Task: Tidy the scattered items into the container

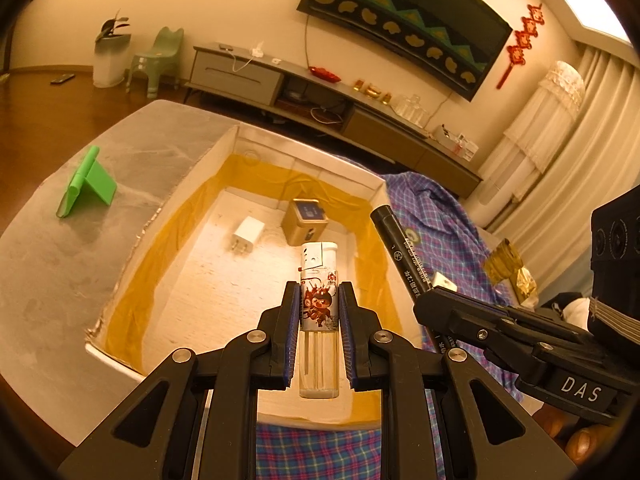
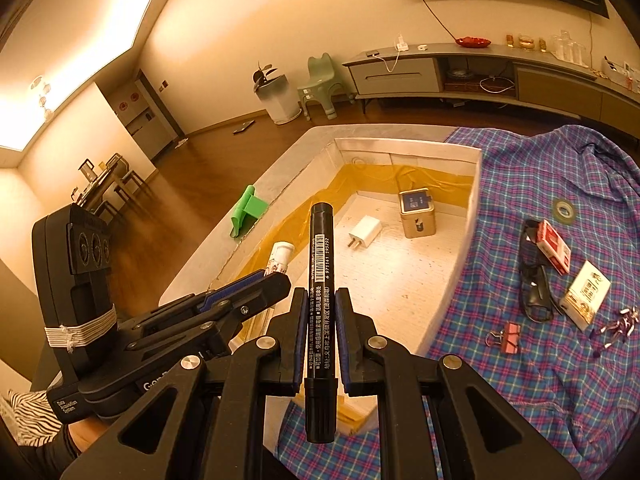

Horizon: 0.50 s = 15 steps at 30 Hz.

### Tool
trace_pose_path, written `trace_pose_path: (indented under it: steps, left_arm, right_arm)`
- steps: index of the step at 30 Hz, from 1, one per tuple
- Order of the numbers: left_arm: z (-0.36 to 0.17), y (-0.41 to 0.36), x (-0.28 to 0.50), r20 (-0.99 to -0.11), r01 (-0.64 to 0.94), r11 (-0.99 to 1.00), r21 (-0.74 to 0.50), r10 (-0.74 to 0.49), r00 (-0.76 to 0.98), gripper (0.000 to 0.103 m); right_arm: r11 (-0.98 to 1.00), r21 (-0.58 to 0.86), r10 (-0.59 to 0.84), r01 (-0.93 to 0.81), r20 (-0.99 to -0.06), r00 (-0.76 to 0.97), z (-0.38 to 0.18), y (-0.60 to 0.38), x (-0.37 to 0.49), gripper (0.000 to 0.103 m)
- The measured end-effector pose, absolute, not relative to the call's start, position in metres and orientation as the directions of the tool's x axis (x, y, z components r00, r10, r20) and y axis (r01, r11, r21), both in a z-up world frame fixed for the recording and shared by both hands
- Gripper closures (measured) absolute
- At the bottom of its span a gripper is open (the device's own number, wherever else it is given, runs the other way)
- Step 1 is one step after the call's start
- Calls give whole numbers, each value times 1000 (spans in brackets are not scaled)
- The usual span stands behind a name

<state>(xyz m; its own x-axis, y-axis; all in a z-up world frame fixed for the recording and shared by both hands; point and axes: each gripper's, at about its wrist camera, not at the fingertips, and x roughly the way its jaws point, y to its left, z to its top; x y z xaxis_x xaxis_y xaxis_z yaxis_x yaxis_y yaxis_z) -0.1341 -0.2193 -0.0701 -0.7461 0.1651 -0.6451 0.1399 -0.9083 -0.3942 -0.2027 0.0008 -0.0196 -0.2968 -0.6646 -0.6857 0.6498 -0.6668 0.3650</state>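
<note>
Left tool (image 1: 319, 300) clamps clear cartoon-printed lighter (image 1: 319, 280), right tool (image 2: 322, 308) clamps black marker (image 2: 320, 280), barcode digits "6 971141 195792" readable, cap end cropped by tool.

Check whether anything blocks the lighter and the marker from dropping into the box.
Nothing visible does. The lighter and marker are held above the open box; only a charger and tin sit farther back.

The white foam box's (image 2: 476, 184) near floor lies bare; a white charger plug (image 2: 366, 232) and gold square tin (image 2: 416, 214) occupy its far end.
</note>
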Motion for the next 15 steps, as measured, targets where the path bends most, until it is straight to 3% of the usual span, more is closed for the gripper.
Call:
trace_pose_path:
  steps: [15]
  left_arm:
    - [-87, -251, -144, -678, 189, -899, -395, 147, -720, 83]
  right_arm:
    - [-659, 348, -647, 667, -715, -265, -31, -35, -217, 88]
